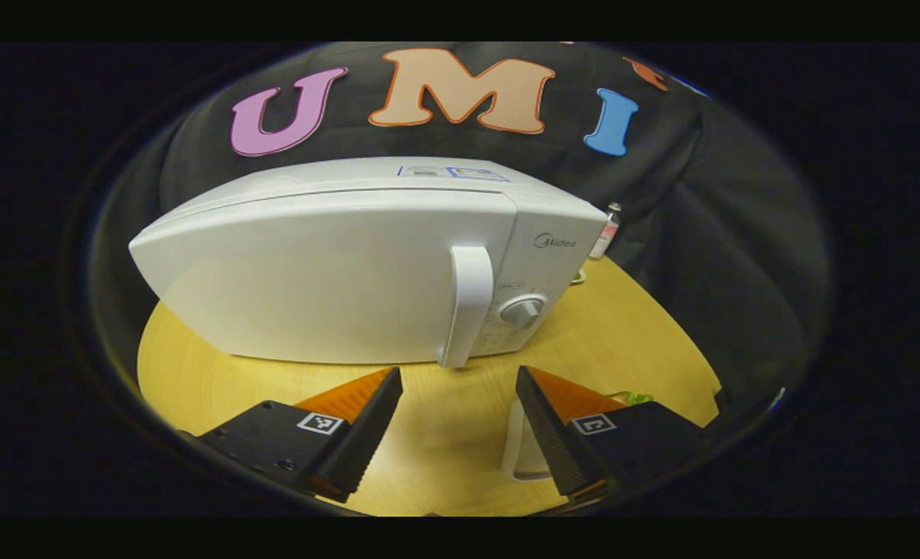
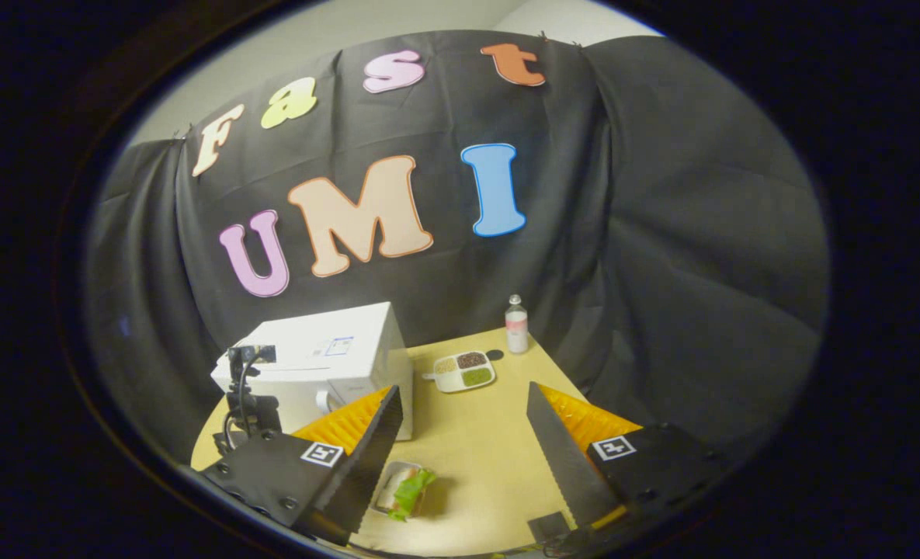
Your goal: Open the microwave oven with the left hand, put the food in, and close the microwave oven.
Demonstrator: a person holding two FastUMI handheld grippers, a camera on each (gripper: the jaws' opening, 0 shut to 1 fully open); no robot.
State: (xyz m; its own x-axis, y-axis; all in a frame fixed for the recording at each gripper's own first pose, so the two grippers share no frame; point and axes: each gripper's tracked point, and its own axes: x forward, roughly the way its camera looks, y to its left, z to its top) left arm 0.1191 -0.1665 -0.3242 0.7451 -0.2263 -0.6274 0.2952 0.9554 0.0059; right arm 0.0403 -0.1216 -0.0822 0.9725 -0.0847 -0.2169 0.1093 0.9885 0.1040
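A white microwave oven [image 1: 335, 272] stands on the round wooden table [image 1: 444, 419] with its door closed. Its vertical handle [image 1: 467, 307] and a dial [image 1: 522, 310] are on the right side of the front. My left gripper [image 1: 458, 423] is open, a short way in front of the handle and touching nothing. In the right gripper view the microwave oven [image 2: 328, 361] sits at the left, with the left gripper [image 2: 246, 396] in front of it. My right gripper [image 2: 460, 458] is open above the table. The food [image 2: 405, 491], a sandwich with lettuce on a small tray, lies low between its fingers, closer to the left one.
A divided white plate [image 2: 463, 371] of grains and beans lies behind the food, and a small bottle [image 2: 515, 324] stands at the table's far edge. The bottle [image 1: 604, 233] also shows right of the microwave. A white object [image 1: 523, 446] lies by my left gripper's right finger.
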